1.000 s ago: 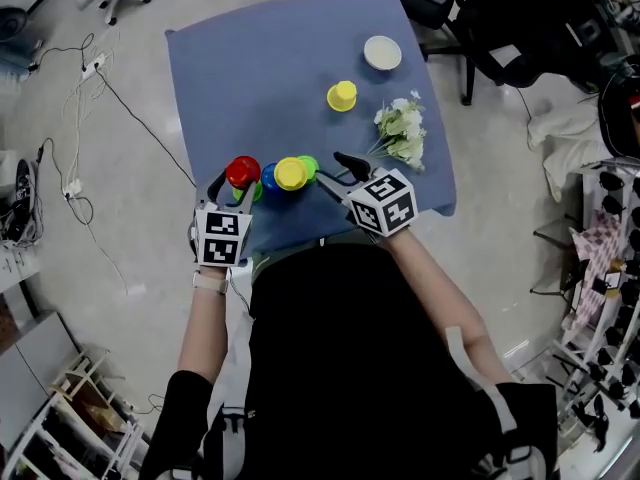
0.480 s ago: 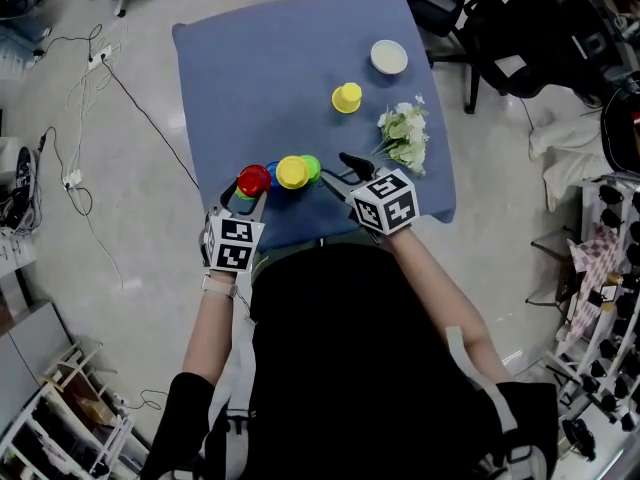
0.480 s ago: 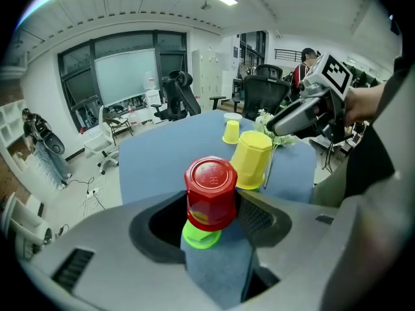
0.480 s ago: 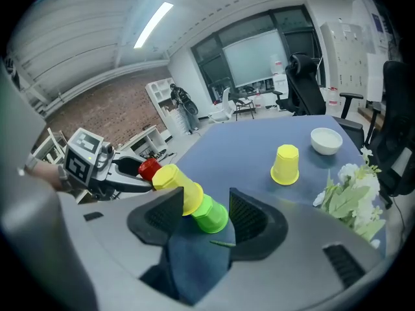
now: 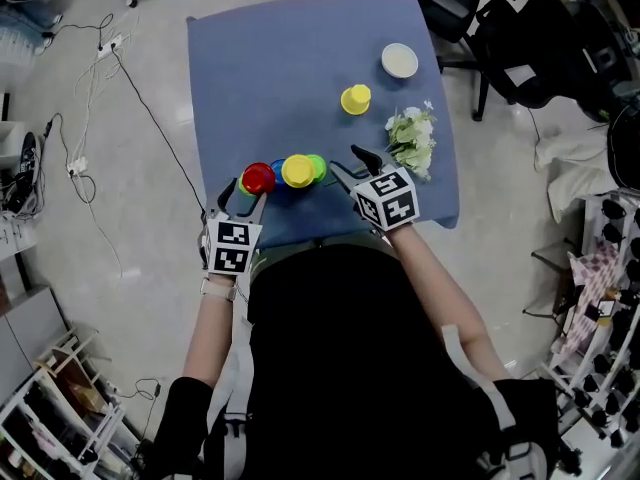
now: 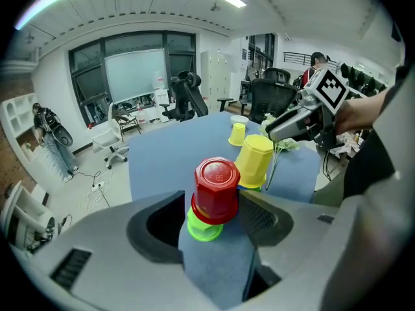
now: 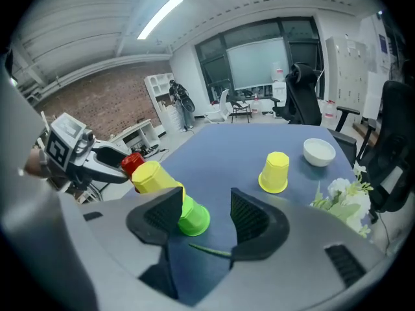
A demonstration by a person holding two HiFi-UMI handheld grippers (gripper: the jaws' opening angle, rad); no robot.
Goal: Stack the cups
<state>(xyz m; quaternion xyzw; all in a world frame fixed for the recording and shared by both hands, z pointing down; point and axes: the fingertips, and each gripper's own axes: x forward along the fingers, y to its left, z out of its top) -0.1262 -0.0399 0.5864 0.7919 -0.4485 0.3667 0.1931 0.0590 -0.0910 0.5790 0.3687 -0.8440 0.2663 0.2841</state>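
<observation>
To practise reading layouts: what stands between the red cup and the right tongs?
The yellow cup, with a green cup at its base, seen in the head view between red cup and right tongs.

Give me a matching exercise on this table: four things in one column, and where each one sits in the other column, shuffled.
Things:
1. red cup
2. lone yellow cup
3. white bowl
4. flowers

Places:
A. by the far right corner of the table
B. on top of a green cup
C. lying along the table's right edge
D. upside down by itself, a little nearer than the bowl

Pairs: 1-B, 2-D, 3-A, 4-C
</observation>
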